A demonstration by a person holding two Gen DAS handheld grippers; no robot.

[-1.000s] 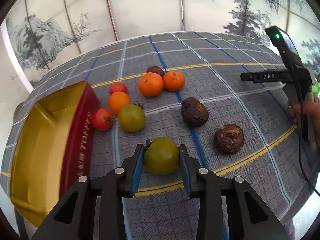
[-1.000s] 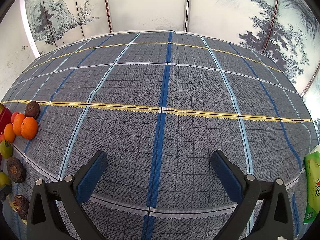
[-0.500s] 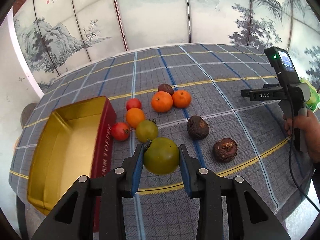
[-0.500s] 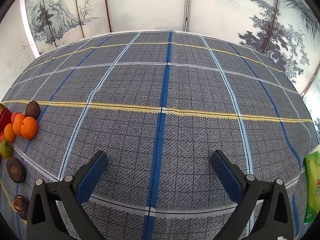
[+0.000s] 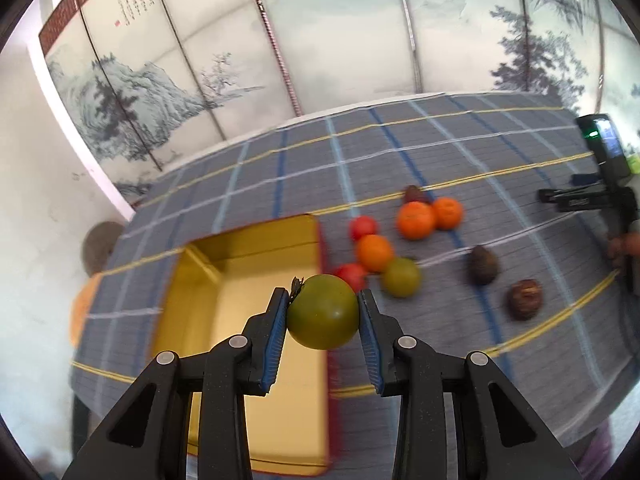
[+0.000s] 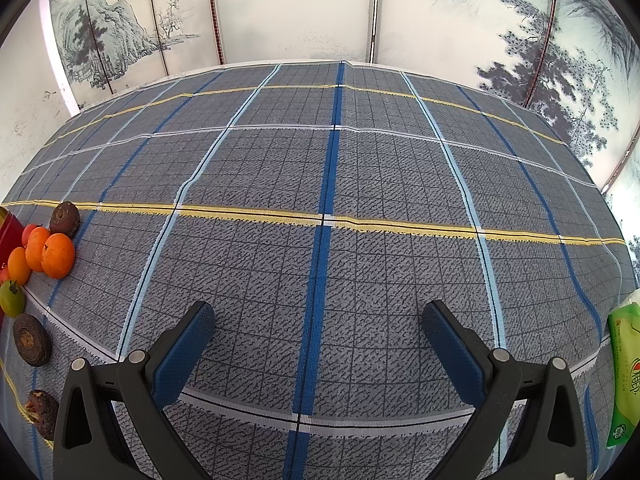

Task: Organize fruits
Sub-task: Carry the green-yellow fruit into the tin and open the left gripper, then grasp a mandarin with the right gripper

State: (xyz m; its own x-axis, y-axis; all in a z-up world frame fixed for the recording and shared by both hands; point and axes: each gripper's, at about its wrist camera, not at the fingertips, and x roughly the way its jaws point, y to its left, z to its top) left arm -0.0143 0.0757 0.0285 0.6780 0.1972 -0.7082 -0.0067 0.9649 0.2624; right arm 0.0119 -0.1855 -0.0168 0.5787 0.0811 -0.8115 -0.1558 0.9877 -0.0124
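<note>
The left claw [image 5: 323, 310] grips a green tomato [image 5: 322, 317] above the gold box [image 5: 256, 280], seemingly empty; the right claw [image 6: 316, 332] gapes wide, holding nothing.

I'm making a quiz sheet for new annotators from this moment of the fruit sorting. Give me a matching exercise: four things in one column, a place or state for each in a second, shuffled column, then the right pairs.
Things
1. round green tomato with a dark stem
2. gold-lined rectangular tin box with red sides
3. right gripper
4. green plastic pack of wipes

Places or states
A. jaws wide apart, nothing between them
B. lies at the right edge of the checked tablecloth
C. clamped between the blue pads of the left gripper
D. stands open, nothing visible inside

Pairs: 1-C, 2-D, 3-A, 4-B
</note>
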